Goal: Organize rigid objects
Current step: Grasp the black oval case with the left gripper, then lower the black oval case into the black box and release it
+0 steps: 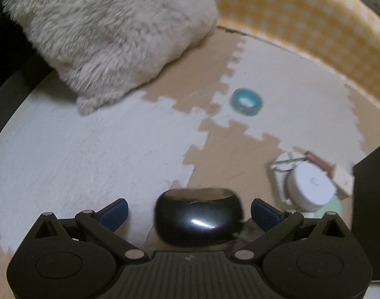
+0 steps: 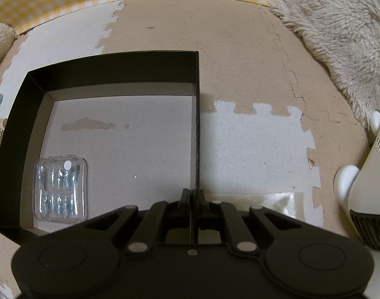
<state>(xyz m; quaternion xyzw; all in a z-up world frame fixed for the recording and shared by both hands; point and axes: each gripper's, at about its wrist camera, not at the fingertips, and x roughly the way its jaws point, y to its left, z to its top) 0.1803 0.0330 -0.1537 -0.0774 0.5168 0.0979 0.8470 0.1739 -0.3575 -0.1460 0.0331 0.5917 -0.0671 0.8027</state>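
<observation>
In the left wrist view my left gripper [image 1: 190,211] is open, its blue pads [image 1: 115,211] wide on either side of a glossy black ring-shaped roll [image 1: 198,218] that lies on the foam mat between them, apart from both pads. A teal tape roll [image 1: 246,102] lies farther ahead. A white round disc [image 1: 312,186] rests on a small pile at the right. In the right wrist view my right gripper [image 2: 192,195] is shut on the right wall of a black box [image 2: 196,124]. A clear plastic case [image 2: 61,190] lies inside the box.
A fluffy cream blanket [image 1: 110,32] covers the far left and also shows in the right wrist view [image 2: 339,32]. A yellow checked wall [image 1: 314,25] edges the puzzle mat. A beige appliance [image 2: 369,174] stands at the right. A clear film sheet [image 2: 277,203] lies on the mat.
</observation>
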